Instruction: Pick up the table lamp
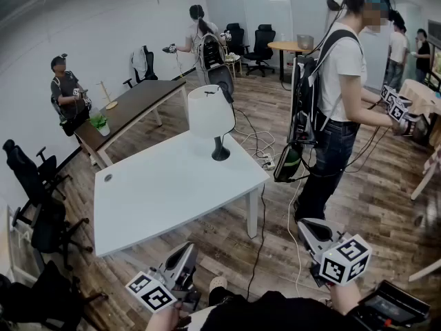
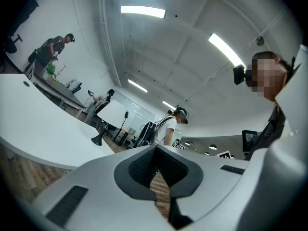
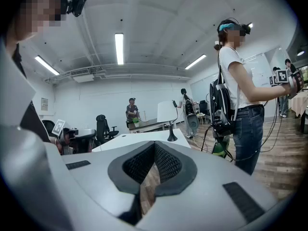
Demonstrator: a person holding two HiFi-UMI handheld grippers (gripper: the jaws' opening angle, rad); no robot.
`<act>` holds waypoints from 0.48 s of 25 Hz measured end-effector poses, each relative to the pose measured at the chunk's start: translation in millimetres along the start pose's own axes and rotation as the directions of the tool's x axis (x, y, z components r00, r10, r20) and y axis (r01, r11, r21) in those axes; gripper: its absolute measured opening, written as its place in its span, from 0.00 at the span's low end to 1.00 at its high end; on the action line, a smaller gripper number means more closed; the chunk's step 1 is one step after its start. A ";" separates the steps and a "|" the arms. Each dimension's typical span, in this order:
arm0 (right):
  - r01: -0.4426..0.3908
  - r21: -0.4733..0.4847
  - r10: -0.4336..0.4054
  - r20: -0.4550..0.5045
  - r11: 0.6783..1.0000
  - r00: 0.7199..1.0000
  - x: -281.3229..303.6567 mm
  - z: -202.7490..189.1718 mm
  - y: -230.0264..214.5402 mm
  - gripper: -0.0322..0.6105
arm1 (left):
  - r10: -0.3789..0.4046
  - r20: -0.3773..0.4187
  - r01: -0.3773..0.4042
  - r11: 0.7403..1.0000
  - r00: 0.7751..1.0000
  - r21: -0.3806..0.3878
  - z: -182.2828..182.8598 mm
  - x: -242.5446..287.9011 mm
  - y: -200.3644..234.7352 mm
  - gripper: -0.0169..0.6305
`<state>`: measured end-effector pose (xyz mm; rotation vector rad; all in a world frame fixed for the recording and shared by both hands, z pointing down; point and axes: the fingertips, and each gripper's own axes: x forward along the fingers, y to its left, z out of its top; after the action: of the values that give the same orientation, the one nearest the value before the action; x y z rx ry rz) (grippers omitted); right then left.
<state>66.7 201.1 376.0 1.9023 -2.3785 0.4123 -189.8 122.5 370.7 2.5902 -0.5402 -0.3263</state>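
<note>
The left tool (image 1: 185, 255) and the right tool (image 1: 311, 232) are held with jaws together, nothing between them. The table lamp (image 1: 212, 116) is seen upright on the desk's (image 1: 158, 192) far corner, well ahead of both (the right tool is judged better lined up).

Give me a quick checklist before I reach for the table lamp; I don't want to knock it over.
1. Lamp upright on the white table: ok.
2. Left gripper empty: ok, shut with nothing in it.
3. Right gripper ready to grasp: not ok, shut and empty; it must open first.
4. Grippers close to the lamp: not ok, both are short of the table's near edge, and the lamp stands at the far corner.
5. Tabletop bare between near edge and lamp: ok.
6. Lamp cord slack: cannot tell; cables lie on the floor behind it.
</note>
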 end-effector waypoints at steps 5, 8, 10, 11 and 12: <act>0.000 -0.010 0.000 -0.007 1.000 1.000 -4.3 0.3 6.1 0.07 | 0.009 -0.012 -0.009 1.000 1.000 0.012 0.1 -7.7 -3.5 0.05; -0.002 -0.011 0.002 -0.015 1.000 1.000 -4.0 -1.9 7.0 0.07 | 0.001 -0.005 -0.001 1.000 1.000 0.004 1.1 -8.2 -6.5 0.05; -0.009 -0.008 0.009 -0.016 1.000 1.000 -4.4 -2.1 9.9 0.07 | 0.007 -0.002 -0.007 1.000 1.000 -0.001 1.2 -11.2 -5.5 0.05; -0.016 -0.002 0.016 -0.013 1.000 1.000 -4.6 -2.0 11.5 0.07 | 0.012 0.002 -0.012 1.000 1.000 -0.001 1.8 -13.0 -4.7 0.05; -0.023 0.007 0.023 -0.010 1.000 1.000 -4.6 -1.8 12.5 0.07 | 0.018 0.010 -0.019 1.000 1.000 0.000 3.1 -14.3 -4.0 0.05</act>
<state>55.5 208.4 374.7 1.8732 -2.3975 0.4306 -202.3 130.6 368.0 2.5839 -0.5675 -0.3332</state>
